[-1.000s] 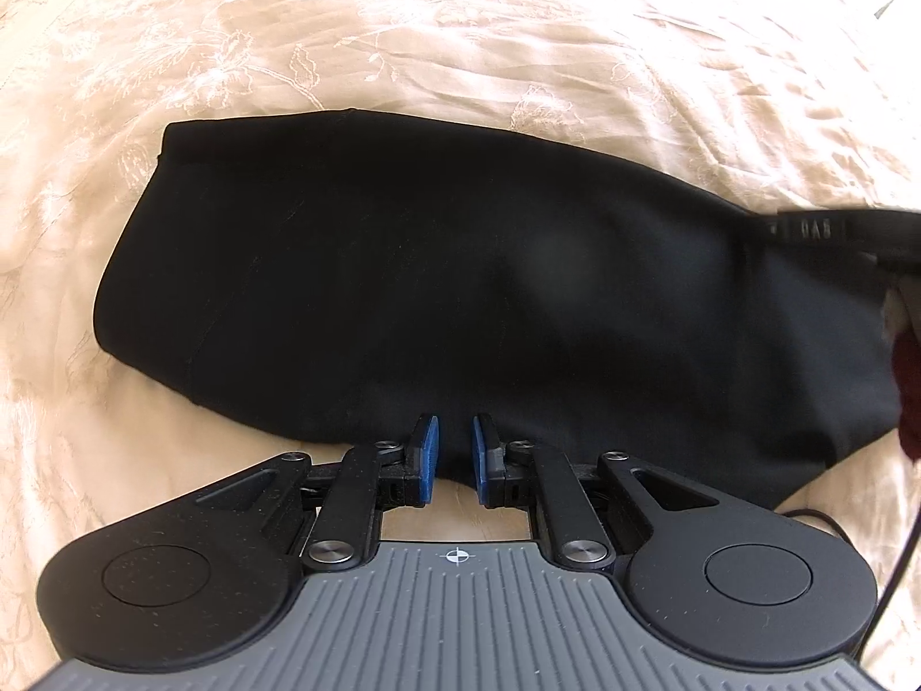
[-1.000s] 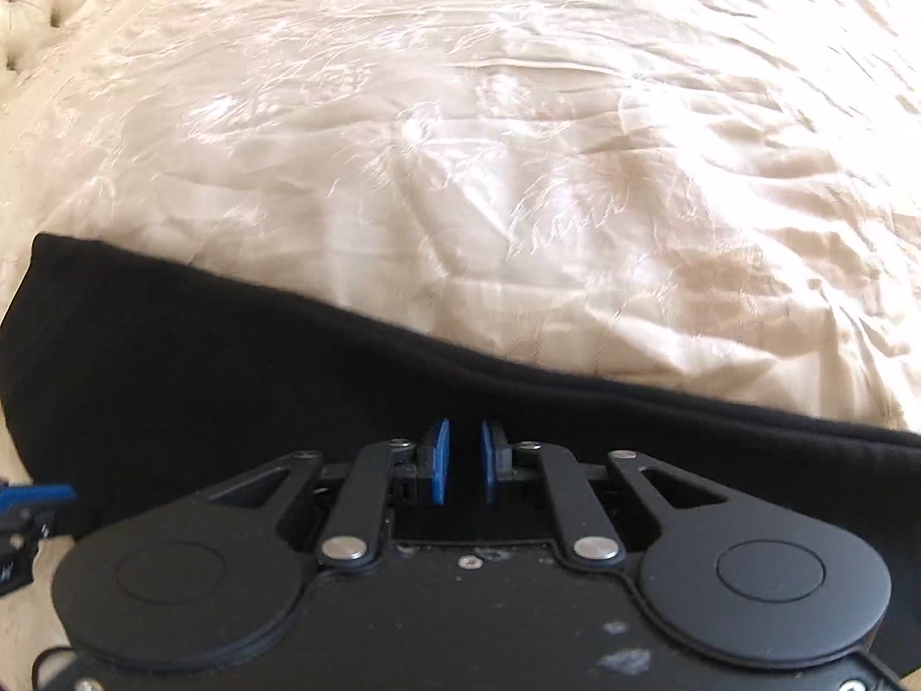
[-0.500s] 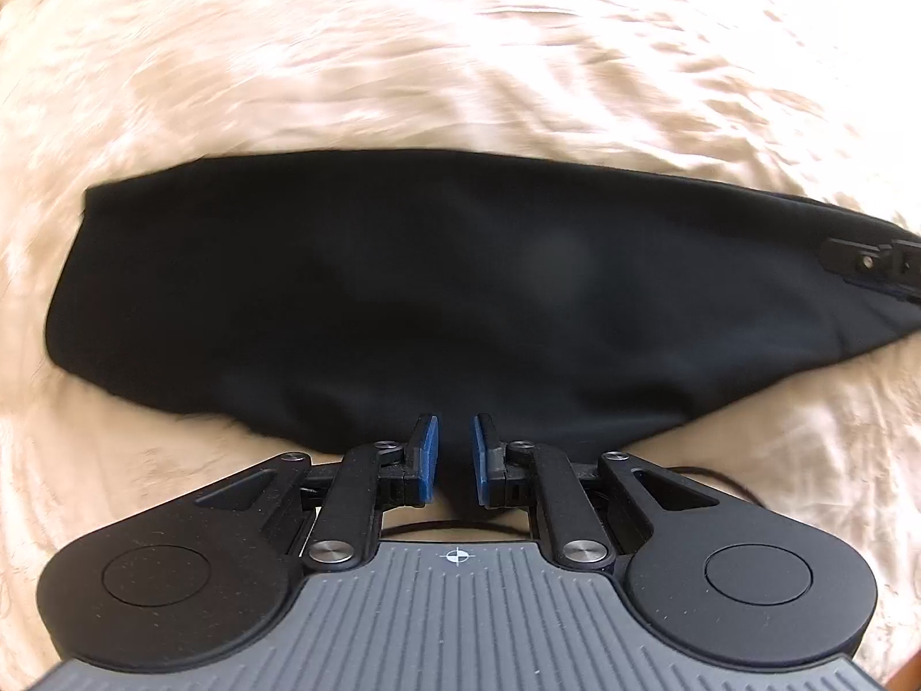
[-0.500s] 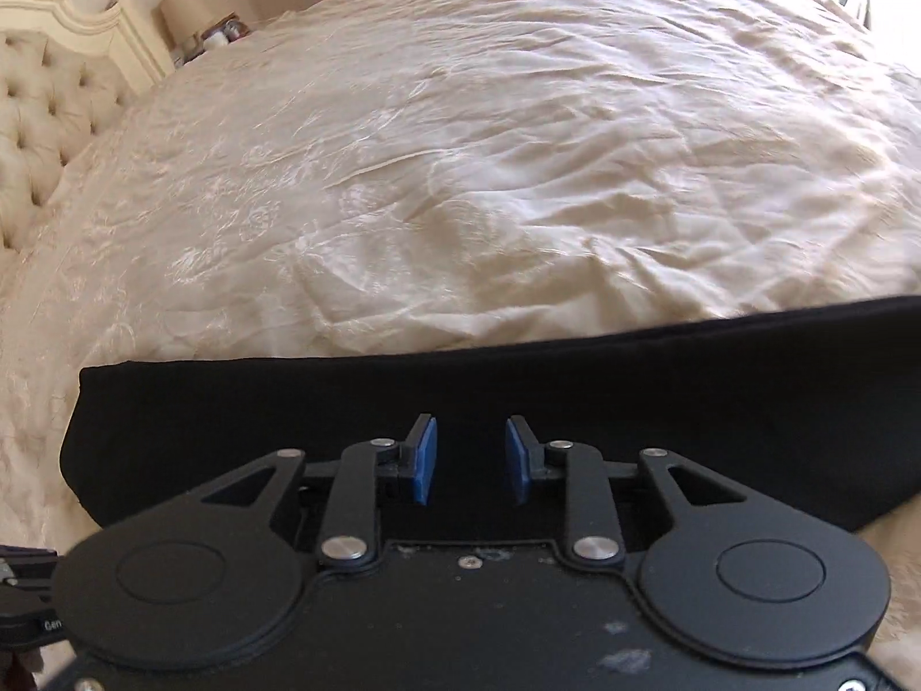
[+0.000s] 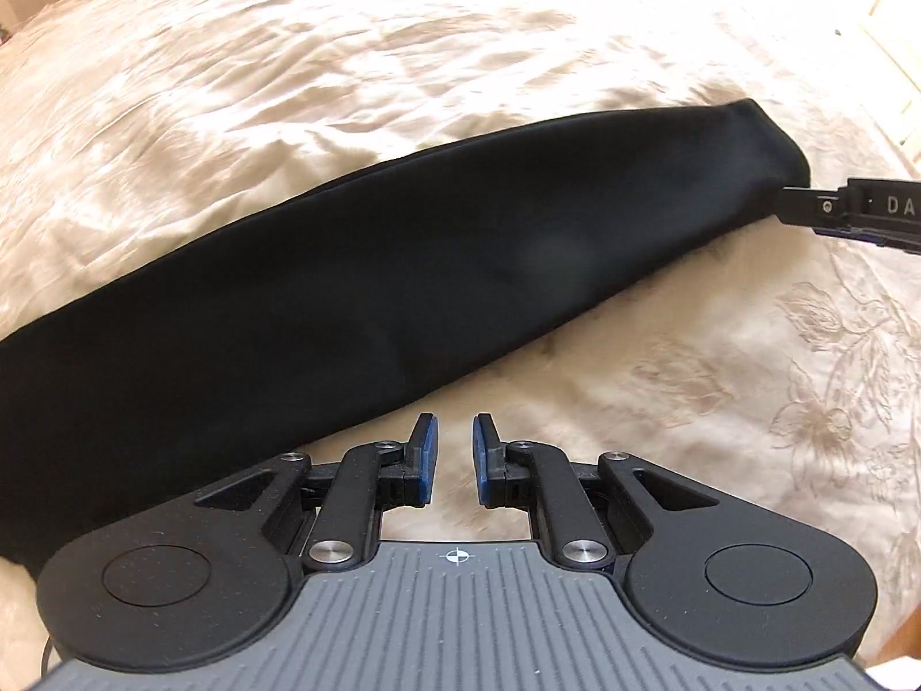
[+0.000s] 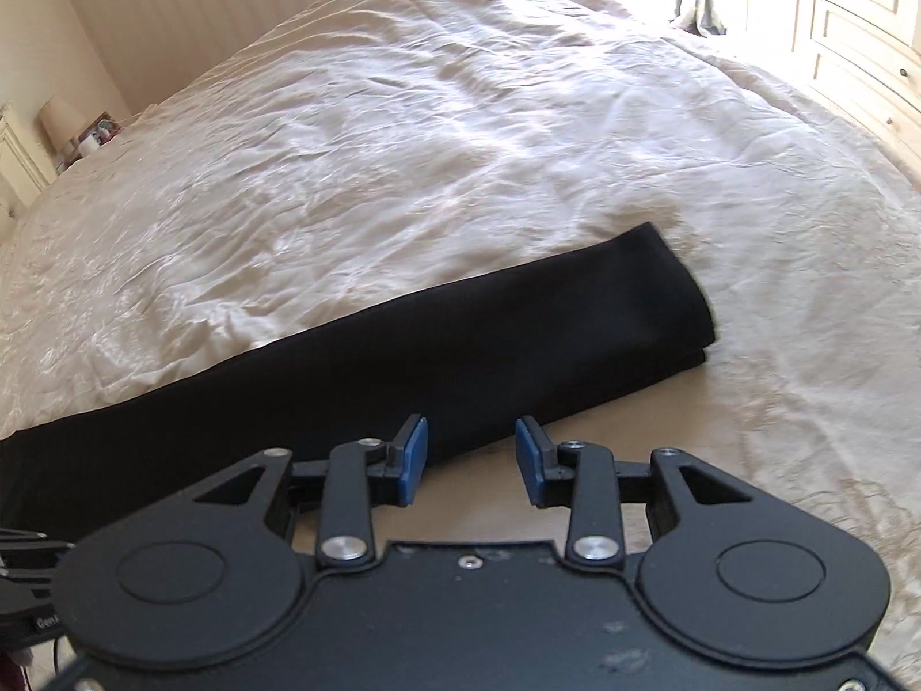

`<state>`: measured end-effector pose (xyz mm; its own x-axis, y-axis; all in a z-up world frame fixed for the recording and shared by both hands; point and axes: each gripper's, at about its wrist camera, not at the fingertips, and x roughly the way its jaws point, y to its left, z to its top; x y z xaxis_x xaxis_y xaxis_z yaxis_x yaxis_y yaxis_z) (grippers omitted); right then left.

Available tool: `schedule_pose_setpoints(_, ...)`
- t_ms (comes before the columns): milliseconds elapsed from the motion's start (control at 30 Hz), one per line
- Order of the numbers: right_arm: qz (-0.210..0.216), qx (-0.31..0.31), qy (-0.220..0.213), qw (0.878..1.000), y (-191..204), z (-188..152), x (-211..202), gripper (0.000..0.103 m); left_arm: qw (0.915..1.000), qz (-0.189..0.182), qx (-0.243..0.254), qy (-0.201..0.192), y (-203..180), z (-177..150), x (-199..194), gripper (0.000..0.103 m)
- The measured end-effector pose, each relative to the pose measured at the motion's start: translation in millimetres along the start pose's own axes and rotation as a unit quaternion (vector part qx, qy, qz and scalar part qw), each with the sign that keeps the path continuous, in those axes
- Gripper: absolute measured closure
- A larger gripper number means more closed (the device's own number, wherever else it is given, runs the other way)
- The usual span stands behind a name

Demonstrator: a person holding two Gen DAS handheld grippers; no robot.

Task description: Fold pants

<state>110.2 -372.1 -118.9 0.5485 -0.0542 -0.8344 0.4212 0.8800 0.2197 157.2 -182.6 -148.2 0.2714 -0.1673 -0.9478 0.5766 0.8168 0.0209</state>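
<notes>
Black pants (image 5: 403, 288) lie folded as a long flat band across the cream bedspread (image 5: 719, 403). My left gripper (image 5: 455, 455) hovers over bare bedspread just off the band's near edge, shut with nothing between its blue pads. My right gripper (image 6: 471, 458) hangs at the near edge of the pants (image 6: 460, 357), short of their squared folded end. Its jaws are opening and hold nothing. The left wrist view shows the right gripper's tip (image 5: 852, 210) beside the band's far right end. The left gripper's body (image 6: 23, 576) shows at the lower left of the right wrist view.
The wrinkled bedspread (image 6: 460, 144) stretches far beyond the pants. A lamp (image 6: 57, 121) on a bedside table stands at the far left. Pale wardrobe doors (image 6: 863, 29) rise past the bed's right side.
Both grippers have swept sideways along the pants and rolled, so the band now runs diagonally. The right jaws have opened and come off the cloth. The left jaws stayed shut.
</notes>
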Motion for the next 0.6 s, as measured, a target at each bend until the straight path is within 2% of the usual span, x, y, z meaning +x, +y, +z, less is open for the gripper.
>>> schedule_pose_setpoints(67,-0.003,0.008,0.001,1.000,-26,5,-5,0.066,0.9999,0.008,0.010,-0.001,-21,10,8,0.090)
schedule_pose_setpoints(200,-0.004,0.014,0.003,1.000,-63,15,-8,0.065,0.9997,0.024,-0.001,0.005,-29,28,23,0.090)
schedule_pose_setpoints(333,0.000,0.010,0.005,1.000,-82,23,-9,0.065,0.9973,0.063,-0.037,0.009,-8,45,30,0.090)
schedule_pose_setpoints(467,0.013,0.022,0.012,1.000,-95,28,-2,0.064,0.9897,0.106,-0.088,0.037,27,57,43,0.090)
schedule_pose_setpoints(600,0.017,0.036,0.019,0.999,-106,38,8,0.063,0.9827,0.141,-0.106,0.058,45,61,44,0.090)
